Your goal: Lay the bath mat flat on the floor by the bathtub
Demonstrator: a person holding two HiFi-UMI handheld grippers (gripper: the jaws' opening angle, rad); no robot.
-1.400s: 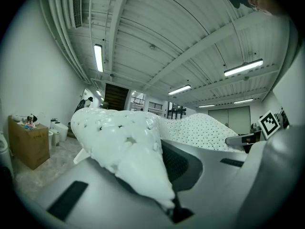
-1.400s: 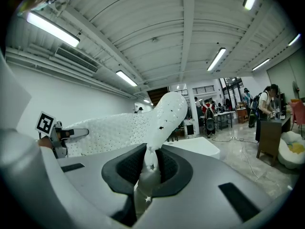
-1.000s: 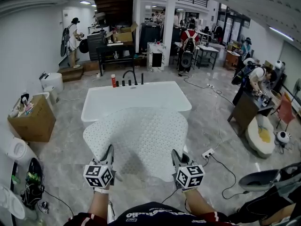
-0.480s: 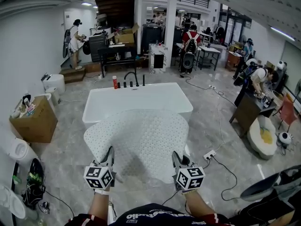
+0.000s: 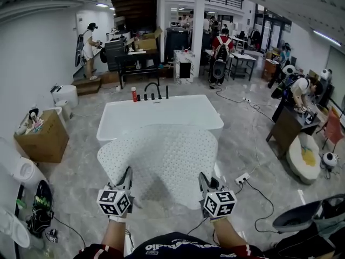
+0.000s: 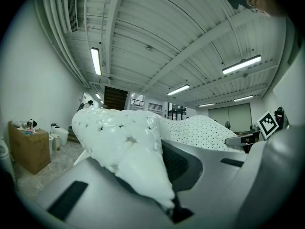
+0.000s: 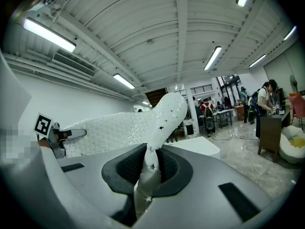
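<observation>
Bath mat (image 5: 161,161), white, perforated: held spread above the floor (image 5: 81,171) before the bathtub (image 5: 159,115), near corners pinched in the clenched left gripper (image 5: 126,176) and right gripper (image 5: 204,179); risk: sagging far edge folding under on landing, or a bunched corner slipping free.

Held a white bath mat (image 5: 161,161), dotted with small holes, spread wide above the floor (image 5: 75,171). Pinched its bunched near corners in the left hand-held gripper (image 5: 126,175) and the right hand-held gripper (image 5: 204,178). Overlapped, in the head view, the near rim of the white bathtub (image 5: 161,110).
</observation>
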